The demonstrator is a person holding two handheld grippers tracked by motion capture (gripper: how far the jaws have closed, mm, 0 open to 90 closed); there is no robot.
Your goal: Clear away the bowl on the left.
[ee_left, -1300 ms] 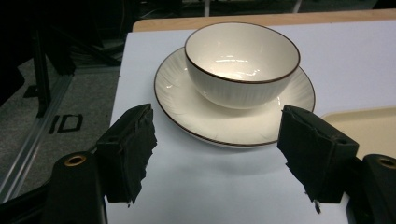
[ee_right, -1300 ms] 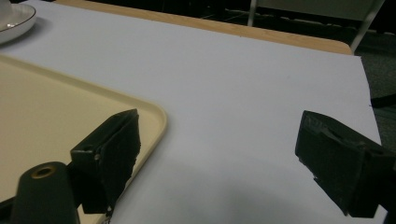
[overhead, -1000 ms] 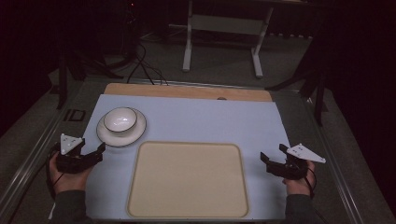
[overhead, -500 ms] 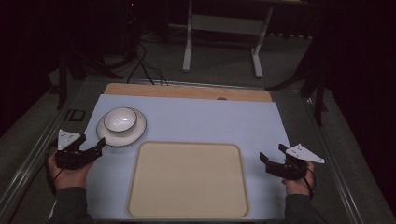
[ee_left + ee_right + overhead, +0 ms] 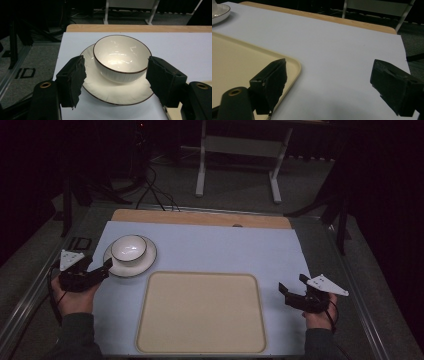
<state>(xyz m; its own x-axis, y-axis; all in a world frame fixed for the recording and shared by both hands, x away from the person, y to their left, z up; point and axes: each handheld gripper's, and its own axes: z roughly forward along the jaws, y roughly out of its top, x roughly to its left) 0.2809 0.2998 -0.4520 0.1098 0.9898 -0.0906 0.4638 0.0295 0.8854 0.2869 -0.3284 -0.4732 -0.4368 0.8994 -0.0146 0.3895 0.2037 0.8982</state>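
The left gripper [image 5: 102, 268] has its jaws spread wide, holding nothing, and straight ahead of them sits a glossy white ceramic bowl with a thin dark rim [image 5: 122, 57], resting on a matching white saucer [image 5: 113, 91] whose near edge lies between the jaws. The right gripper [image 5: 291, 286] is also wide apart and empty over the pale blue desk [image 5: 342, 47]. A flat beige plastic tray [image 5: 234, 65] lies beside its left jaw.
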